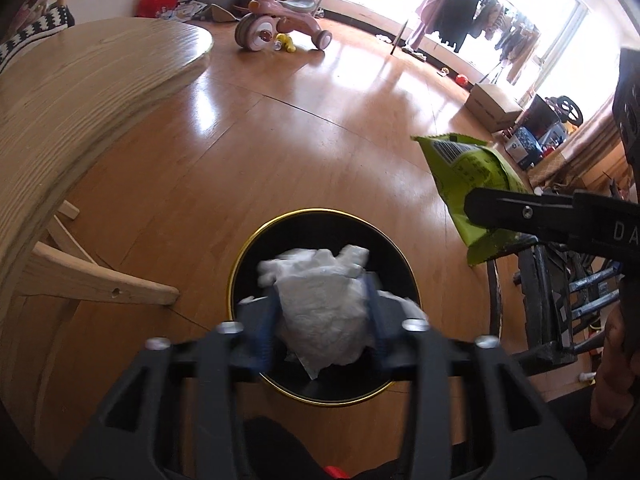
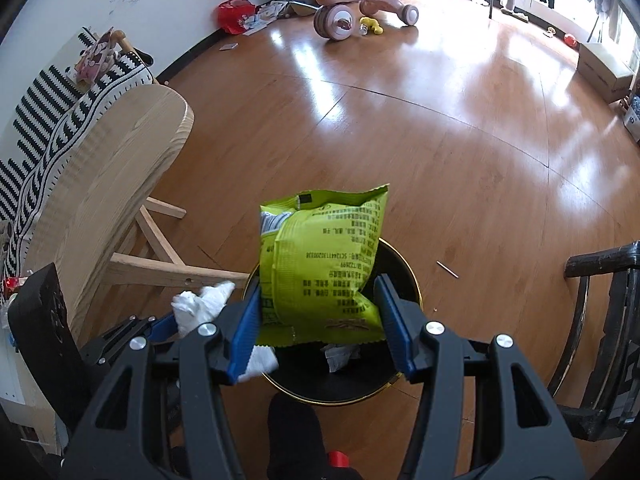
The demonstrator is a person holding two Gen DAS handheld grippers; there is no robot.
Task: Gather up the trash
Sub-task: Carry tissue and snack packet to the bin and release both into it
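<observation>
A black bin with a gold rim stands on the wooden floor right under both grippers. Over its mouth my left gripper is open, its blue pads blurred on either side of a crumpled white tissue that lies loose between them. My right gripper is shut on a green snack bag, held upright above the bin. The same bag shows at the right of the left wrist view. Crumpled paper lies inside the bin.
A round pale wooden table with slanted legs stands close on the left. A dark chair frame stands on the right. A person's black-socked foot is just before the bin. A pink tricycle is far across the floor.
</observation>
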